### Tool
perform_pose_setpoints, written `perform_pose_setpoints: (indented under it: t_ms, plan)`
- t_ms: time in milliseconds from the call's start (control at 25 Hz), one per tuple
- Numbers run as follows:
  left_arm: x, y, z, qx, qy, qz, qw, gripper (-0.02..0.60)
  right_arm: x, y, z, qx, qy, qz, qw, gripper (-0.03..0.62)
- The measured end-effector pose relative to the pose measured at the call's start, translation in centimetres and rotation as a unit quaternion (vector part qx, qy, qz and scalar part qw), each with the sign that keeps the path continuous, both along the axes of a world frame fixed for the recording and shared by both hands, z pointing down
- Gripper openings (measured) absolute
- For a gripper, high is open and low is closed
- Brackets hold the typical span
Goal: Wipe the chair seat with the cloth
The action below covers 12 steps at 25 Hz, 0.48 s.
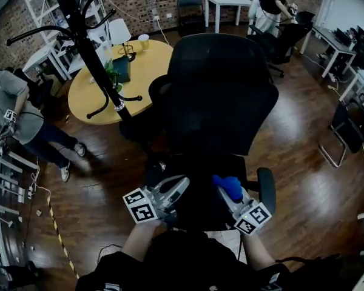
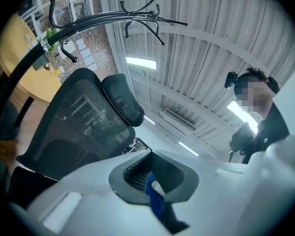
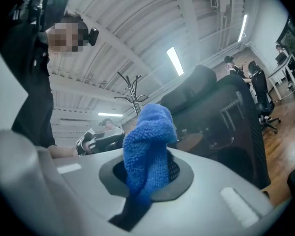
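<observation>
Cloth (image 3: 150, 146): blue, bunched, pinched in the right tongs (image 1: 230, 197) over the front edge of the chair seat (image 1: 197, 170), at 6 o'clock in the head view. Left tongs (image 1: 173, 190) pressed together, just beside at its 9 o'clock. Open wood floor (image 1: 291, 162) at 3 o'clock; round table (image 1: 85, 93) at 11 o'clock.

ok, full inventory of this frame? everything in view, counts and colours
office chair: 1, black, centre, directly in front of the person
cloth: 1, blue, bunched in the right gripper's jaws
round table: 1, yellow, behind the chair on the left
cup: 1, light-coloured, on the round table
coat stand: 1, black, left, crossing in front of the round table
square table: 1, white, far end by the brick wall
spare chair: 1, black, right edge
bystanders: 2, grey top at left edge; dark top at far right
left gripper: 1, white, jaws shut; a thin blue sliver between them, unclear what
right gripper: 1, white, jaws shut on the cloth
</observation>
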<state>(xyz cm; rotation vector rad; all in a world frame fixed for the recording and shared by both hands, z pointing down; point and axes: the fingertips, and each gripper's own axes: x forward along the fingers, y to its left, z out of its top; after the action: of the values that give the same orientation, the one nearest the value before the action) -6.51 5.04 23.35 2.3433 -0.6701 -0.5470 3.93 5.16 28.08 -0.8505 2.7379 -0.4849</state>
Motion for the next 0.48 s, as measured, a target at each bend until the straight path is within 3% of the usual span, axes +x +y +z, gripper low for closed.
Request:
perform_pose_setpoints:
  t_ms: [200,480]
  plan:
    - [-2.0,2.6,1.4,-0.012,0.000,-0.032,0.9994,-0.008,-1.2,1.3,0.4,0.005,-0.010,-0.014,1.000,0.035]
    - [-2.8,7.2,-0.1,0.024,0.009,-0.009,0.9996,-0.009,-1.2,7.1,-0.5,0.015,0.003,0.022,1.000,0.035]
